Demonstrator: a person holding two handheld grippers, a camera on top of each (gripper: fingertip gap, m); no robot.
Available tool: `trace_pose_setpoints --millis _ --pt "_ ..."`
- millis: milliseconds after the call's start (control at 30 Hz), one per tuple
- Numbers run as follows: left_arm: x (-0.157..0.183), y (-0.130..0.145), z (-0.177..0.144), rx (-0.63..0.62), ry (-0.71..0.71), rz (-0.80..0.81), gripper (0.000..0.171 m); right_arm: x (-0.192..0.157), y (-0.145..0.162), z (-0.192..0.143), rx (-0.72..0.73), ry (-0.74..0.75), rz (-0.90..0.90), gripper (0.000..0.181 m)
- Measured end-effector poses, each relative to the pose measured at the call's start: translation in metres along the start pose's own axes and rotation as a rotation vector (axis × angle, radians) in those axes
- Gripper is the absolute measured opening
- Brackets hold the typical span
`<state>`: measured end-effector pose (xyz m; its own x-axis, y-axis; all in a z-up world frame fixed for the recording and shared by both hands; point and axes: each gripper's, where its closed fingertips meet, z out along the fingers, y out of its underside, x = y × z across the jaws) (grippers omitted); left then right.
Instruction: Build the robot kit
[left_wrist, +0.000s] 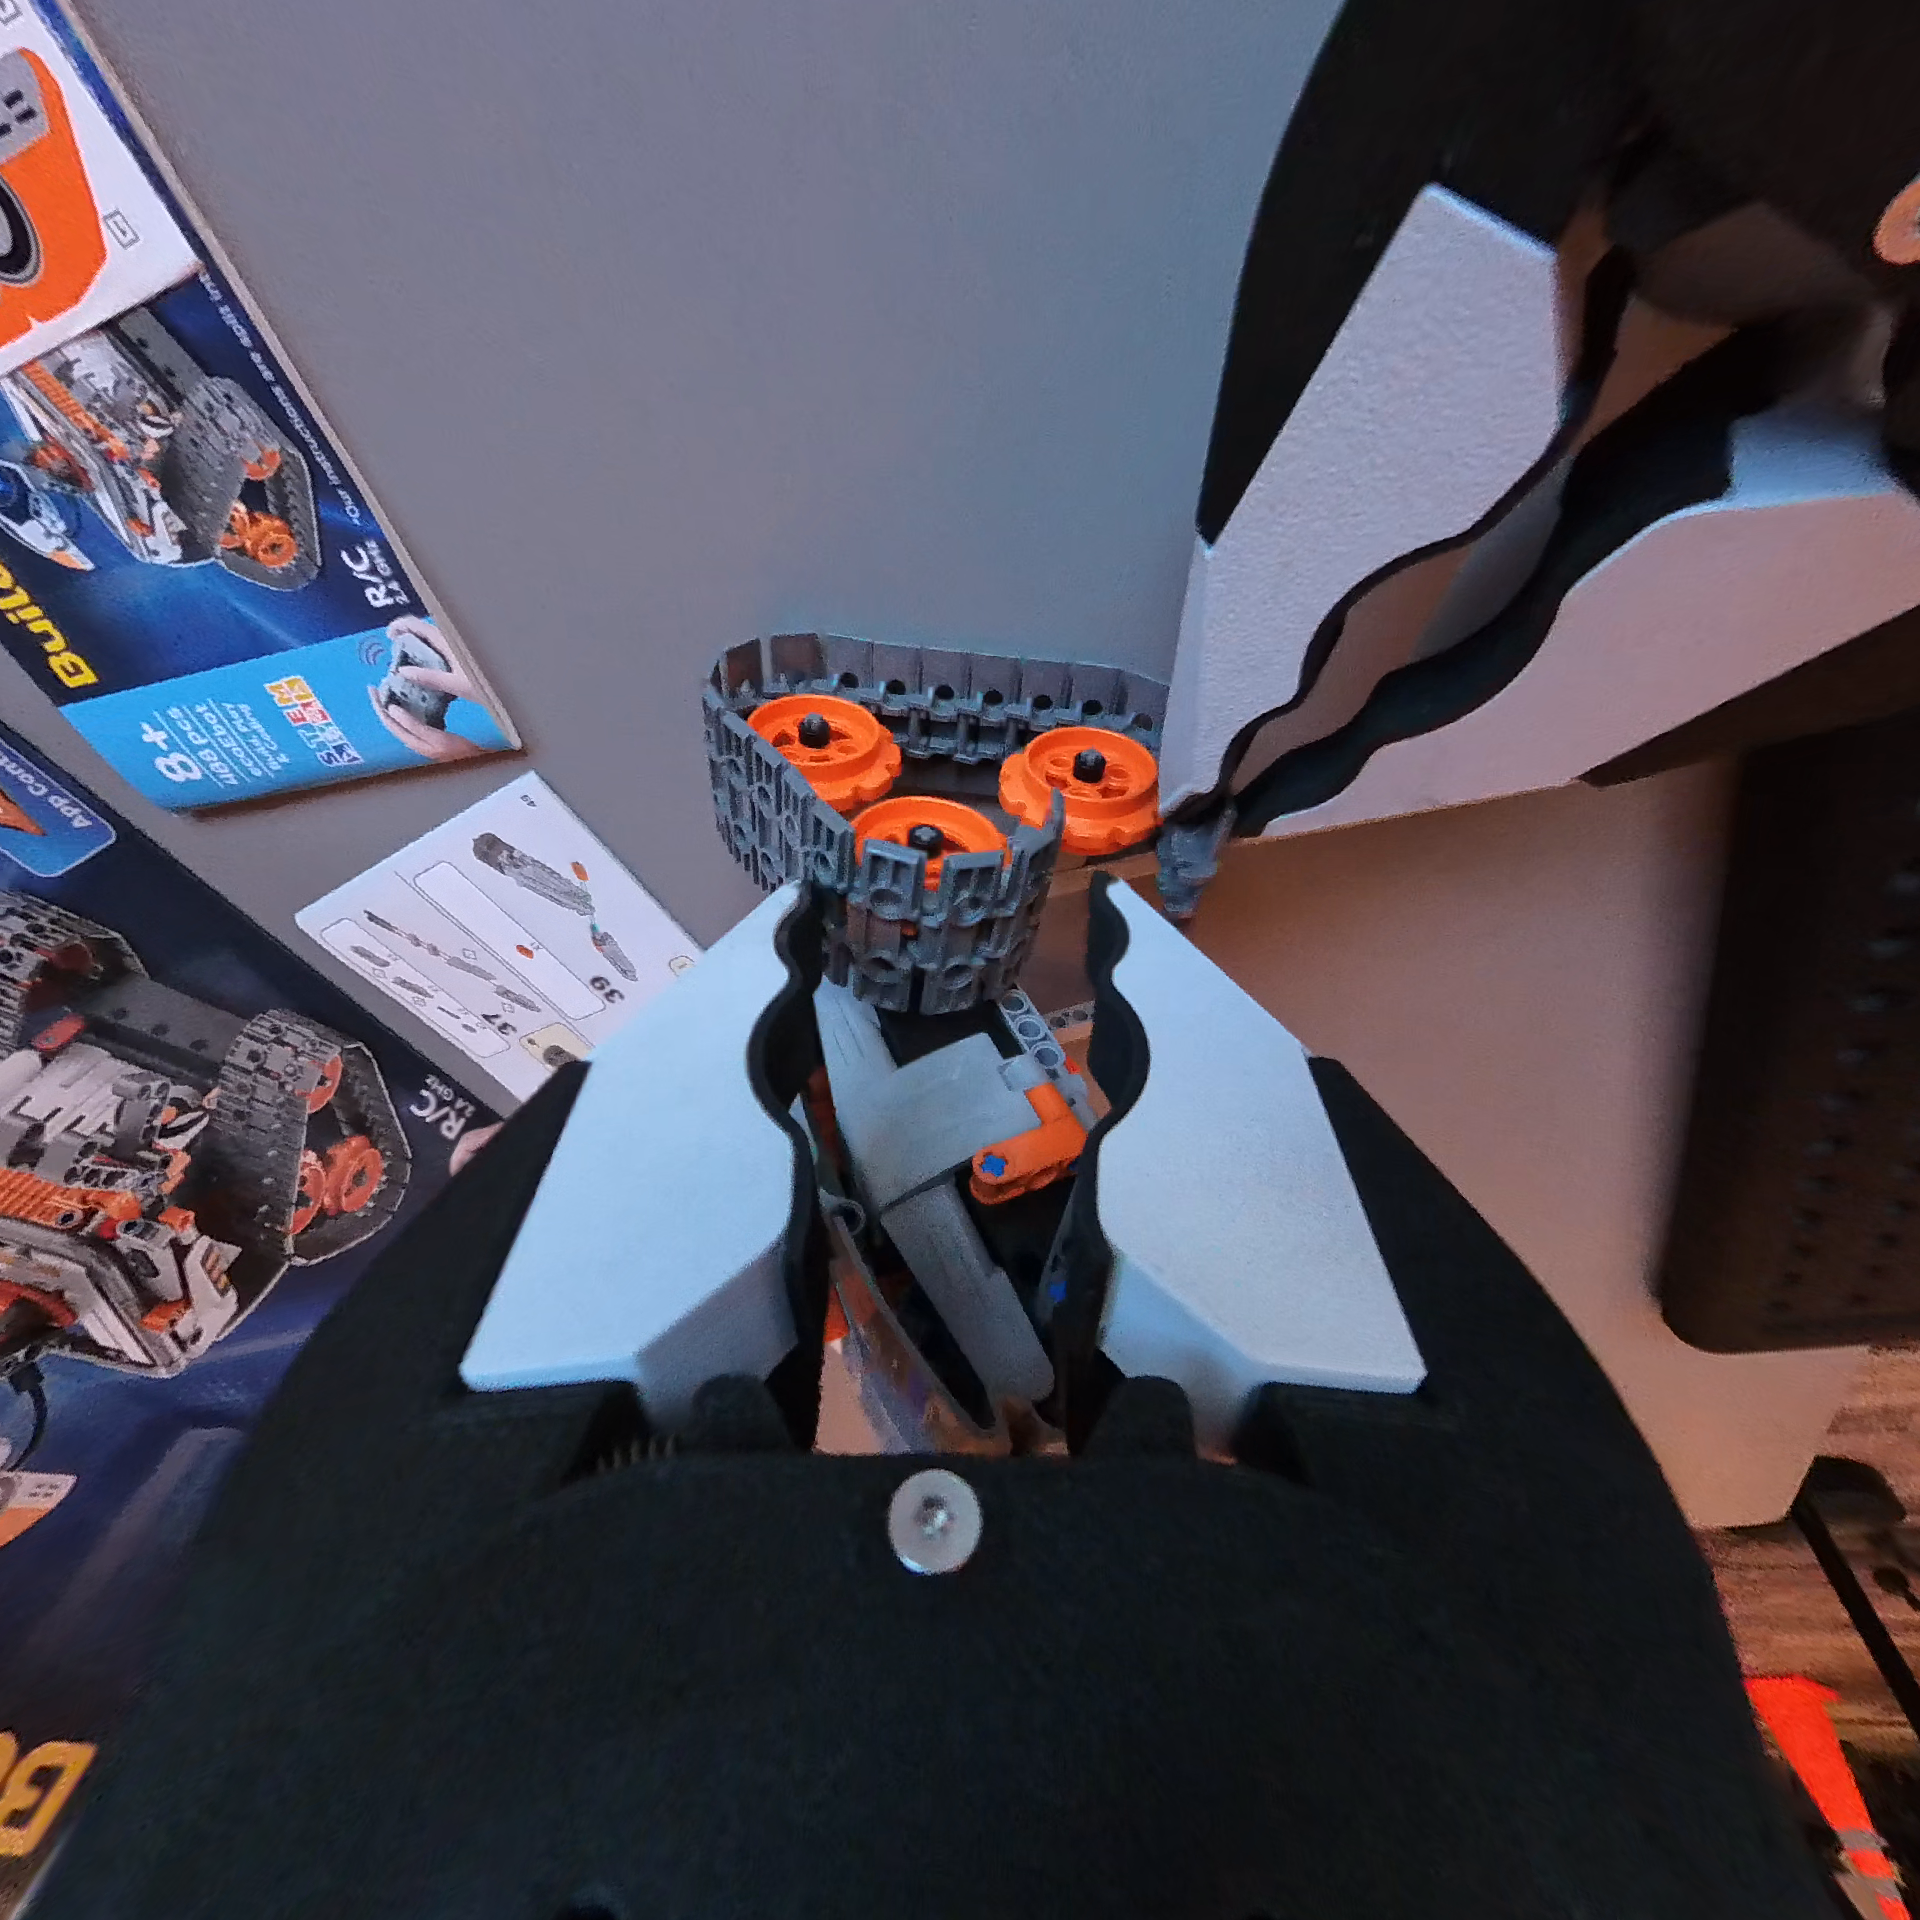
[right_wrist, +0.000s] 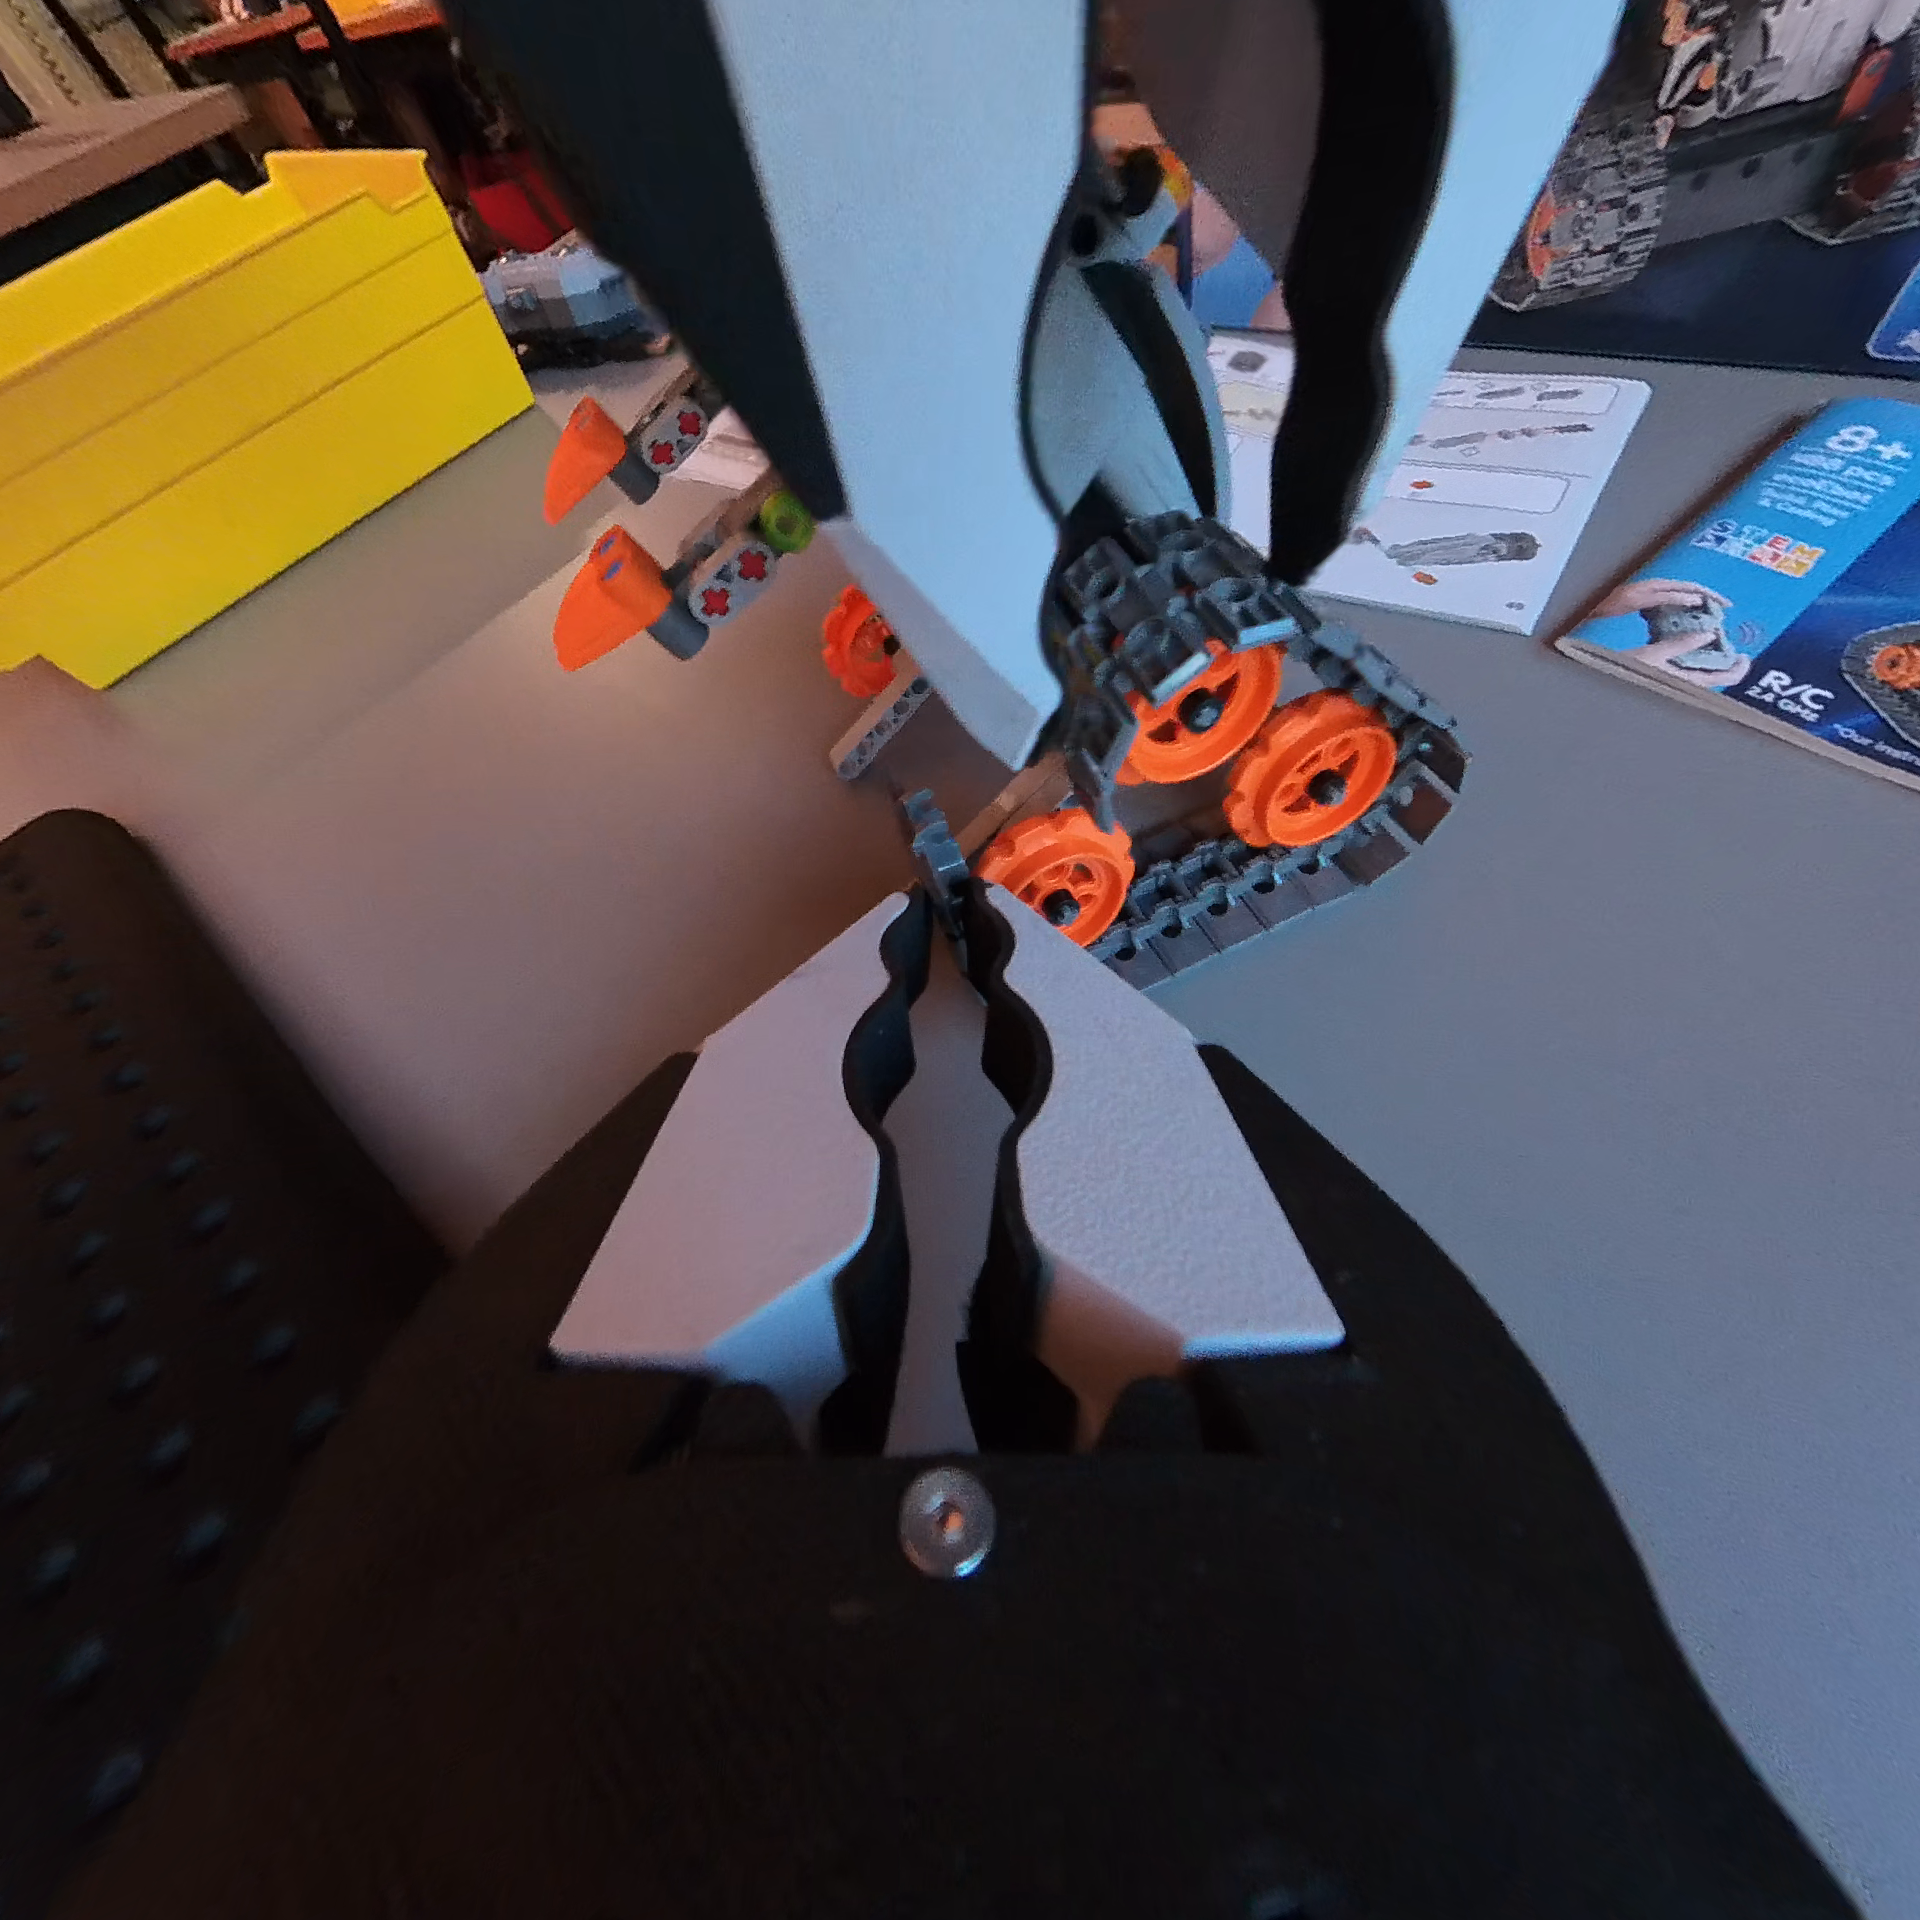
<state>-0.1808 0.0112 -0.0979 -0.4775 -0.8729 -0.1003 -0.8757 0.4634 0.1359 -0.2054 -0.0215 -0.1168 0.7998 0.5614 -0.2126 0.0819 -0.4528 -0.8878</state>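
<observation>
- My left hand-held gripper (left_wrist: 940, 935): white wedge fingers with wavy black pads, clenched round the grey-and-orange body of a building-brick tracked vehicle (left_wrist: 935, 1164).
- Track belt (left_wrist: 904, 727): dark grey linked plastic plates, looped over three orange toothed wheels (left_wrist: 1081, 781); it lies partly on the grey matte table (left_wrist: 727, 364), one end curling up just past my left fingertips.
- My right hand-held gripper (right_wrist: 948, 906): fingers nearly together, pinching a small dark grey track link (right_wrist: 935, 852) at the loose end of the belt, just beside the nearest orange wheel.
- Around: an open instruction sheet (left_wrist: 488, 935) and two printed boxes (left_wrist: 208, 499) to the left of the vehicle.
- Right wrist view, far side: two orange cone-tipped assemblies (right_wrist: 613, 603) and a yellow stepped plastic bin (right_wrist: 239, 395), contents hidden.
- My left gripper blocks most of the vehicle body in the right wrist view.
</observation>
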Motion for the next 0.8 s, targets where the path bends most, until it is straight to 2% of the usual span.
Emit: trace_pose_setpoints --millis 533,700,800 --pt "0.003 -0.003 0.001 0.025 -0.009 -0.031 0.049 0.006 0.001 0.003 0.02 -0.14 0.269 0.004" --pt "0.0 -0.007 -0.007 0.11 0.002 -0.101 0.048 0.01 -0.001 0.002 0.037 -0.104 0.254 0.005" --pt "-0.002 -0.018 -0.027 0.228 -0.019 -0.15 0.05 0.011 -0.001 0.002 0.041 -0.107 0.263 0.004"
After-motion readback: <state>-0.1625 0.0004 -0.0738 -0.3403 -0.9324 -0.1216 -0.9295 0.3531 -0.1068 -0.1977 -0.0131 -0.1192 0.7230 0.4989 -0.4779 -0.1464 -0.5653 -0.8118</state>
